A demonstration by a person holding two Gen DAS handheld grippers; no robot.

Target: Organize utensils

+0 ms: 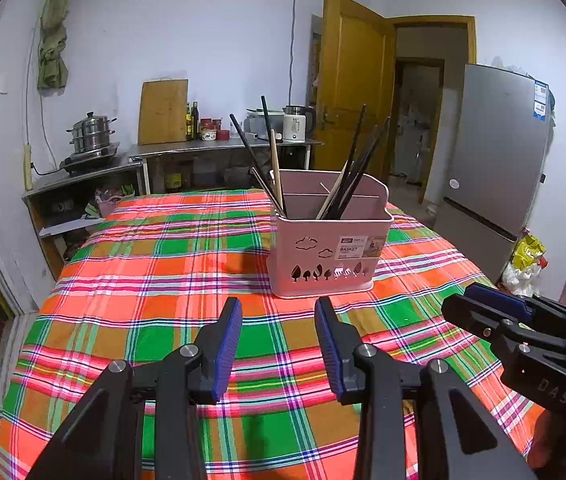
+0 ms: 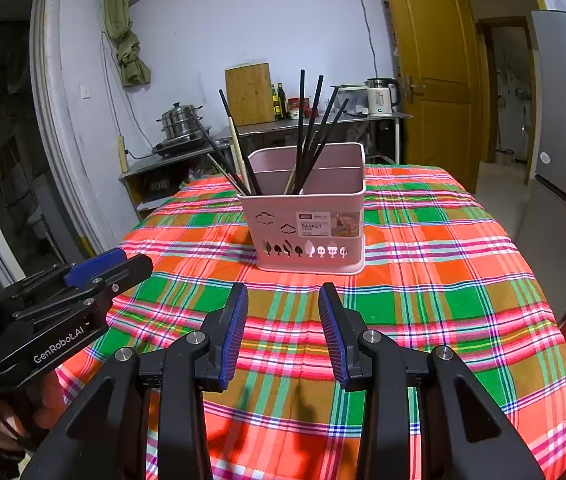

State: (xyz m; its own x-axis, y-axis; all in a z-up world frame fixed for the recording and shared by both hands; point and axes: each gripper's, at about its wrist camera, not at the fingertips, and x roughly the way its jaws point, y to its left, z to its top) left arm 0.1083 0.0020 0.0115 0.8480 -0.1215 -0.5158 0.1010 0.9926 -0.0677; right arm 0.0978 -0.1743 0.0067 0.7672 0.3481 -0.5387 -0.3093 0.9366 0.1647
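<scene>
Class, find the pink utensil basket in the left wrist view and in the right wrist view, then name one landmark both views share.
Left wrist view: pink utensil basket right of centre, on the plaid tablecloth.
Right wrist view: pink utensil basket near centre, just beyond the open gripper.
Shared landmark: the wooden cutting board leaning against the back wall.

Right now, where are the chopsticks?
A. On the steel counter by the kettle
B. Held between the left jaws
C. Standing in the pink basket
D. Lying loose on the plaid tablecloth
C: the dark and pale chopsticks stand leaning inside the pink basket on the plaid tablecloth, and both grippers are empty.
</scene>
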